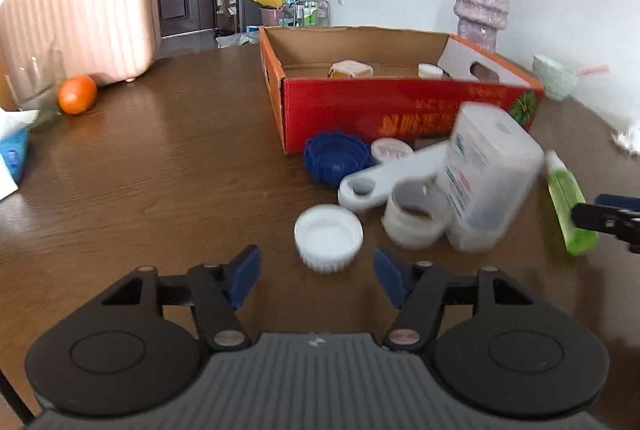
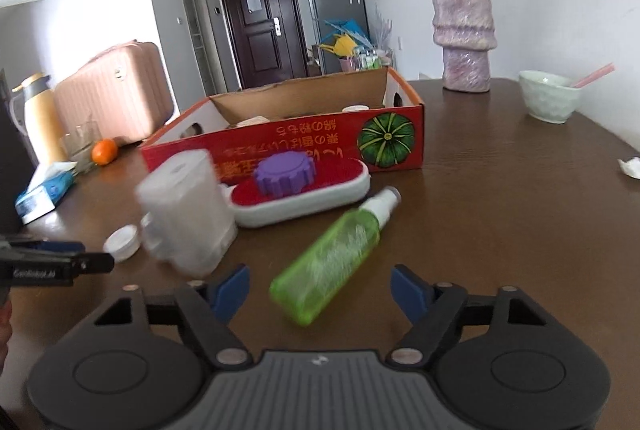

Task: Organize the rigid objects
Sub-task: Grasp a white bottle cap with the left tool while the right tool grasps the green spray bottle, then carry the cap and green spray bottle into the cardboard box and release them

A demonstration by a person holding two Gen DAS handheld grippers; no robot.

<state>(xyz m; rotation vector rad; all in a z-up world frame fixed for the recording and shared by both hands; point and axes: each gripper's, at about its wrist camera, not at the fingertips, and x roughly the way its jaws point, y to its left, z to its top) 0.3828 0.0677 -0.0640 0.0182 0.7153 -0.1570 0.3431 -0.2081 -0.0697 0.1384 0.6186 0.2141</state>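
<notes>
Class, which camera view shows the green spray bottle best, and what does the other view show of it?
The right wrist view: the green spray bottle lies whole on the table, white nozzle to base, just ahead of the open right tool. The left wrist view shows it only small and blurred near the right edge.

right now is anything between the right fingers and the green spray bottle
Nothing visible. The green spray bottle lies on its side on the table, its base just ahead of the open right gripper, with only bare tabletop between. The white container stands off to its left.
</notes>
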